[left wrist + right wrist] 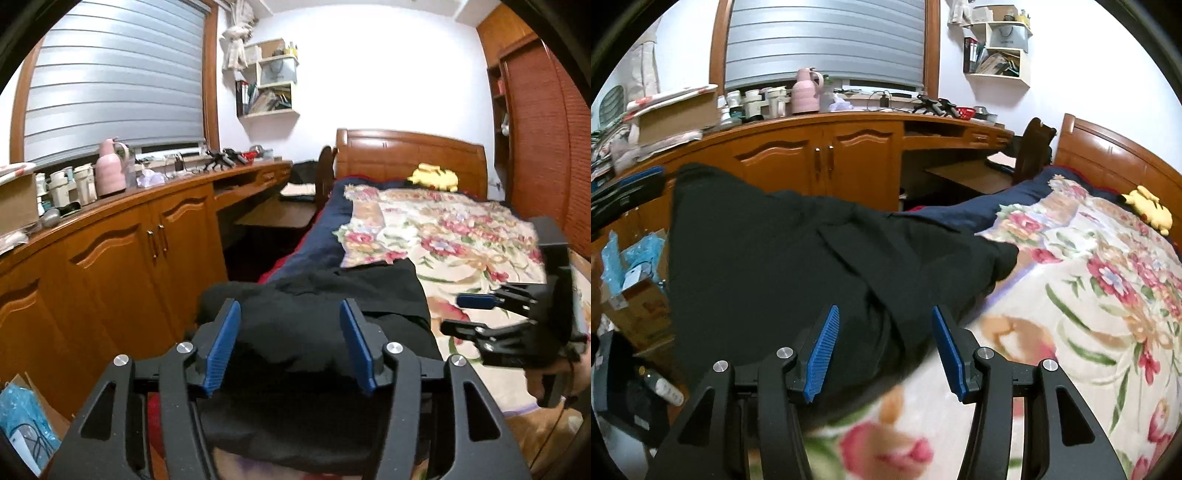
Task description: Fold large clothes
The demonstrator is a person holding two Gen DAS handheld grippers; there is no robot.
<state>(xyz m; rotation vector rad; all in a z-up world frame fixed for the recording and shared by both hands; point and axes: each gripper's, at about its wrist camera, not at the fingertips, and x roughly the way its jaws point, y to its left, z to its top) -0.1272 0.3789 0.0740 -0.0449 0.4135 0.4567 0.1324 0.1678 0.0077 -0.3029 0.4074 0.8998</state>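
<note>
A large black garment (325, 325) lies bunched on the near end of the bed, on a floral blanket (454, 236). My left gripper (290, 332) is open just above the garment, its blue pads on either side of a raised fold. My right gripper (882, 341) is open and empty over the garment's (798, 258) near edge, where it meets the floral blanket (1089, 295). The right gripper also shows in the left wrist view (465, 314), open, to the right of the garment. The left gripper's fingertips (635, 184) show at the left edge of the right wrist view.
A wooden cabinet (110, 258) with a cluttered top runs along the left of the bed, with a desk and chair (325, 173) beyond. A yellow plush toy (434, 177) lies by the headboard. Boxes and blue packaging (631, 266) sit on the floor.
</note>
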